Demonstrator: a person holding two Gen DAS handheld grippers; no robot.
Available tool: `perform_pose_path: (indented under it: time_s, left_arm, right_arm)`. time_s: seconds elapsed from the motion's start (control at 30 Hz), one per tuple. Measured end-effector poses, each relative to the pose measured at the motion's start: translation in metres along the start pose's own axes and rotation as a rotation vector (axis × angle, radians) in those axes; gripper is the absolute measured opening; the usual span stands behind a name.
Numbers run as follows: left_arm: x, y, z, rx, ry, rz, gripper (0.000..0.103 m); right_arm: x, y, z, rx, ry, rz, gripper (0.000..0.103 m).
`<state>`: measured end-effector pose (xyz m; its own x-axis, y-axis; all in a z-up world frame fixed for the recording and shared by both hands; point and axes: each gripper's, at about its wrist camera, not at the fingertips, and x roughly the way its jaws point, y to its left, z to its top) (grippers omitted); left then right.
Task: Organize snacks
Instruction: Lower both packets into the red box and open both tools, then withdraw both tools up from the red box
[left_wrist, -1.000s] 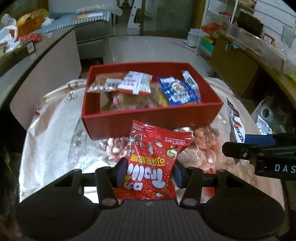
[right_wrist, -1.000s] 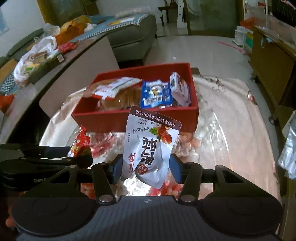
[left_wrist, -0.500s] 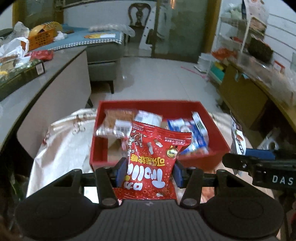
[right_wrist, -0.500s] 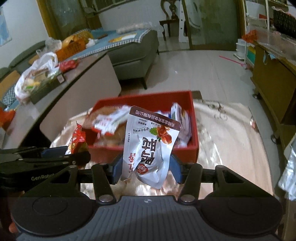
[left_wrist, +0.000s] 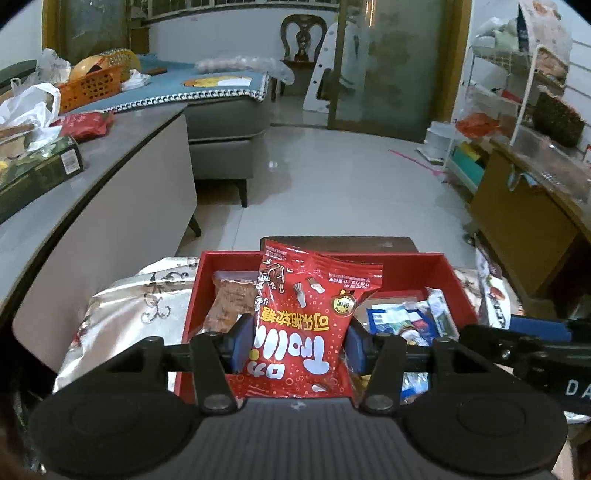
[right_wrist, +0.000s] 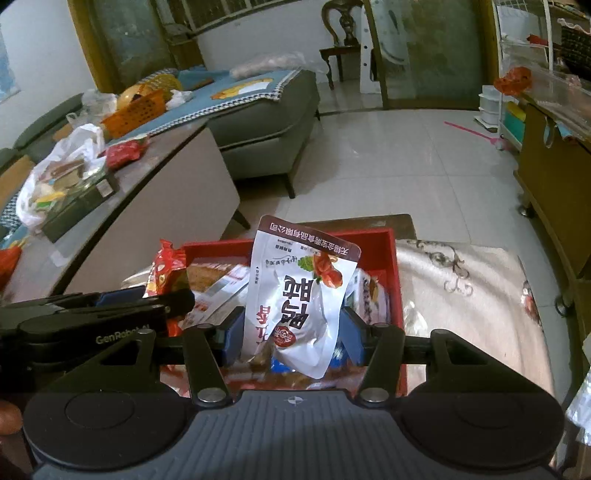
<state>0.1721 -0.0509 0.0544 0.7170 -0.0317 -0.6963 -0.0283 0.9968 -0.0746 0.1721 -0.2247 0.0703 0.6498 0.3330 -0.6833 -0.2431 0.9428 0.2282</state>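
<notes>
Left gripper (left_wrist: 301, 341) pinching a crinkly red candy bag (left_wrist: 308, 325), held upright over the near half of the red box (left_wrist: 458, 280). Right gripper (right_wrist: 291, 338) clamped on a glossy white pouch (right_wrist: 299, 295), likewise above the box, near its right wall. Inside, below both: flat brown packet (left_wrist: 229, 302) left, blue-white packets (left_wrist: 402, 319) right. Beyond the far rim, bare tiled floor (left_wrist: 332, 184). Around the box, shiny patterned cloth (right_wrist: 461, 295). A second ago both packs hung short of the box's near wall; now over its interior.
</notes>
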Motion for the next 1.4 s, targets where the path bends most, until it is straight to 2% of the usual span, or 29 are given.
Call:
perform_pose_path:
  time_s: [0.2, 0.57, 0.73, 0.93, 1.0, 1.4]
  left_arm:
    - [0.025, -0.004, 0.002, 0.002, 0.036, 0.009, 0.045]
    - [0.034, -0.009, 0.007, 0.019, 0.046, 0.002, 0.045]
    - [0.027, -0.002, 0.013, -0.012, 0.032, -0.018, 0.053]
    - [0.018, 0.000, 0.017, -0.031, 0.013, -0.031, 0.055]
    - [0.016, 0.001, 0.017, -0.035, 0.011, -0.034, 0.056]
    - [-0.003, 0.006, 0.007, -0.049, 0.007, -0.035, 0.056]
  right_arm:
    - [0.031, -0.007, 0.006, 0.006, 0.050, -0.019, 0.061]
    - [0.058, -0.007, 0.006, 0.006, 0.111, -0.042, 0.065]
    - [0.055, -0.010, 0.008, 0.032, 0.096, -0.046, 0.069]
    - [0.048, -0.011, 0.009, 0.039, 0.082, -0.037, 0.070]
    - [0.046, -0.011, 0.010, 0.043, 0.076, -0.037, 0.077]
    - [0.028, -0.013, 0.006, 0.073, 0.046, -0.033, 0.077]
